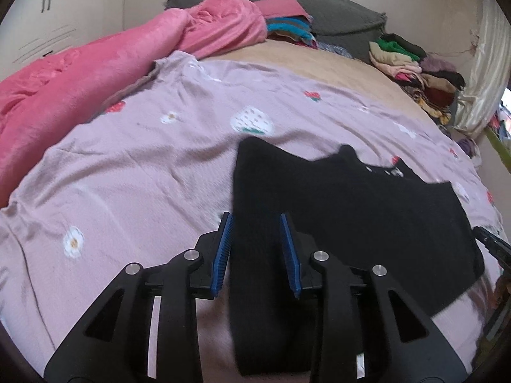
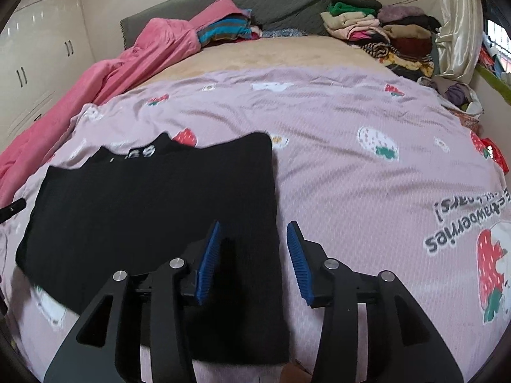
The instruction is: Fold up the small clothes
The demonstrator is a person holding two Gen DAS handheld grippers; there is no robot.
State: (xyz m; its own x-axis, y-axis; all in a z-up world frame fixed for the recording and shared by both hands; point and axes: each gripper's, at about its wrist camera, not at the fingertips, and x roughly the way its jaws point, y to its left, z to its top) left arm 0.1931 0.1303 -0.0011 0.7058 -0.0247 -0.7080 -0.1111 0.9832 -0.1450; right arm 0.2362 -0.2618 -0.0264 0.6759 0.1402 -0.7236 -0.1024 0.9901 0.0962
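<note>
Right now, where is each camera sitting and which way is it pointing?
Left wrist: on the left gripper, above the black garment's left edge, facing the headboard; open blue pads show.
Right wrist: on the right gripper, above its right edge, same heading; open pads show.
Shared: garment, pink blanket, clothes pile.

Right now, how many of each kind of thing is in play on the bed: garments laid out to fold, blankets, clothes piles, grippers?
Black top laid out flat: 1
Pink blanket: 1
Clothes pile by the headboard: 1
Grippers, jaws open: 2, left gripper and right gripper
Total: 5
</note>
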